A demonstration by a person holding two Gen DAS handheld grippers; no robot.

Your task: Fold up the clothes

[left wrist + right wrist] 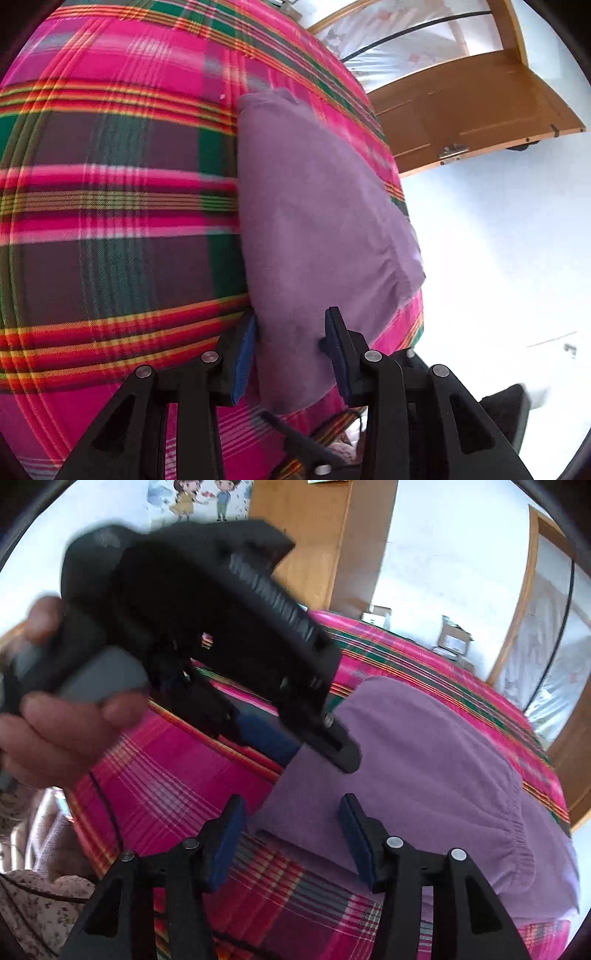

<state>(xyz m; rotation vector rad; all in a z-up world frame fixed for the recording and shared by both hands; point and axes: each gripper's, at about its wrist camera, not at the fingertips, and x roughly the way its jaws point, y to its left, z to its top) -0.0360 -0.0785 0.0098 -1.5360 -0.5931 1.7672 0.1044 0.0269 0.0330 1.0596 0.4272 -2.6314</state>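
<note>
Plaid cover (110, 221): pink, green, red and yellow checks, spread over the bed and filling the left of both views.
Person's hand (55, 734): at the left edge of the right wrist view, wrapped round the grey handle of the left gripper.
Left gripper (291, 350): fingers apart, the folded garment's near edge lying between them; in its own view the left pad sits just beside the cloth's left border, the right pad over the cloth. Whether the pads press the fabric cannot be told.
Purple garment (314, 221): folded into a long flat stack on the plaid cover, close to the bed's right edge; a gathered elastic band shows at its right side in the right wrist view.
Right gripper (291, 830): fingers apart, empty, hovering near the garment's nearest corner, which lies between the two blue pads.
Wooden door (461, 107): beyond the bed, at the upper right, with pale floor below it.
</note>
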